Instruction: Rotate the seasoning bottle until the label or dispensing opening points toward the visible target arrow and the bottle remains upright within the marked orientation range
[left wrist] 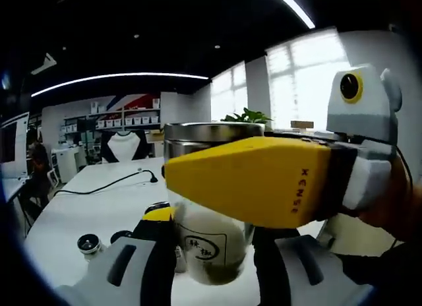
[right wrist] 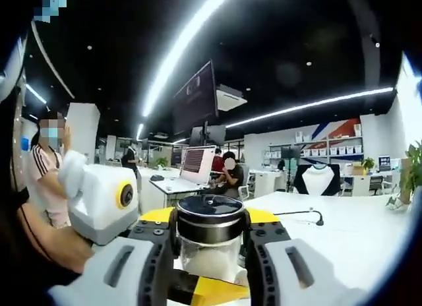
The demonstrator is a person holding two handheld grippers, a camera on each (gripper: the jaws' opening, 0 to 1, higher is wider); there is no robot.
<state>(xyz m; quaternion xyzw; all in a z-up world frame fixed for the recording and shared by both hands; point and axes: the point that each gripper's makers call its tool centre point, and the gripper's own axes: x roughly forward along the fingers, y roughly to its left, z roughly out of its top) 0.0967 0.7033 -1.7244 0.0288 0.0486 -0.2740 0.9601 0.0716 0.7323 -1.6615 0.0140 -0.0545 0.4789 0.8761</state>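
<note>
- Seasoning bottle [left wrist: 212, 250] upright on white desk [left wrist: 86, 214], label with unreadable characters.
- My left hand-held gripper [left wrist: 214, 266] clamped on its glass body.
- My right hand-held gripper [right wrist: 211, 237] clamped at its lid [right wrist: 211, 210]; "KENSE" printed on its yellow jaw.
- Black cable [left wrist: 105, 185] at 10 o'clock.

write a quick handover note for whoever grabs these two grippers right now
Left gripper: jaws on either side of the seasoning bottle's lower glass body; full contact cannot be confirmed.
Right gripper: jaws clamped on the bottle just below its dark lid; its yellow jaw crosses the left gripper view.
Bottle: upright over the white table, label facing the left gripper's camera.
Done: bottle held with both grippers.
Left: no target arrow or orientation marks can be seen, so alignment is unconfirmed. Find the arrow, turn the bottle toward it, keep it upright.
</note>
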